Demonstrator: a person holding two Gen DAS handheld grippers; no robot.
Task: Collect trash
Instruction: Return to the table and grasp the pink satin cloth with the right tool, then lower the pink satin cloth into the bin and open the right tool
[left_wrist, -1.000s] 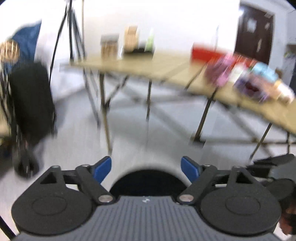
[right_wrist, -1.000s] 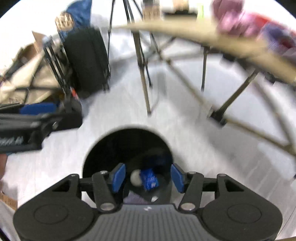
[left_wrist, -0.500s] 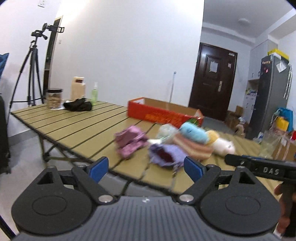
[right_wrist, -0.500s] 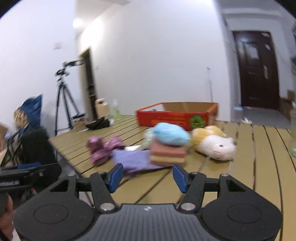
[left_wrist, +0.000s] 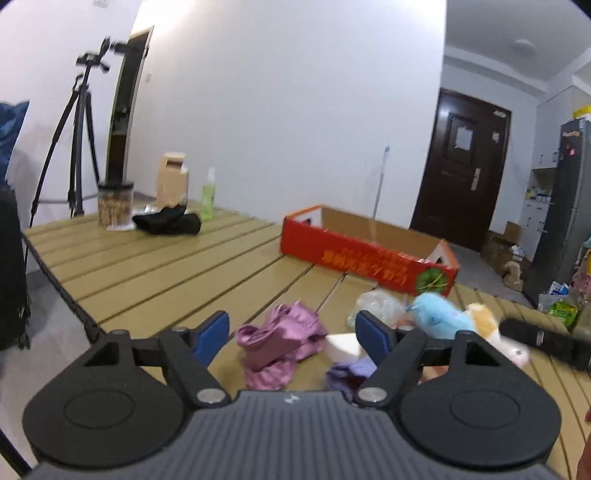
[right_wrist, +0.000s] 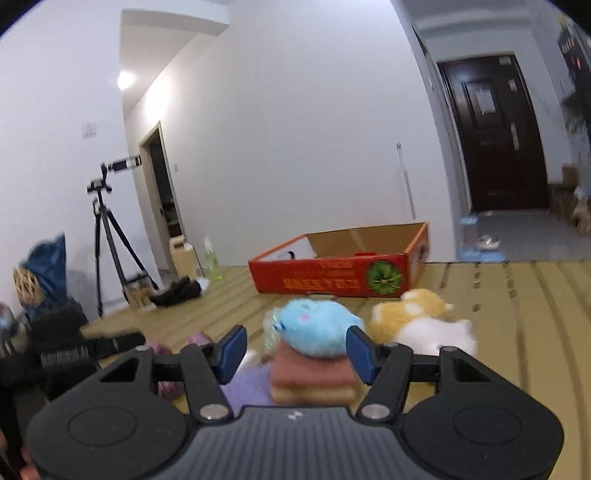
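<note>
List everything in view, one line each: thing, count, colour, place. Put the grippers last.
table: one, tan slats, across both views.
cardboard box: one, red outside, open top, far side of table.
blue plush: one, light blue, lying on the folded cloths.
folded cloths: small stack, brownish pink and tan, near edge.
orange-and-white plush: one, right of the blue plush.
pink cloth: one, crumpled, near edge.
purple cloth: one, lilac, beside the stack.
clear plastic wrapper: one, in front of the box.
black cloth: one, far left corner.
jar: one, clear, beside it.
spray bottle: one, green.
tripod: one, black, on floor.
left gripper: blue pads, closing, nothing between.
right gripper: blue pads, open, empty.
</note>
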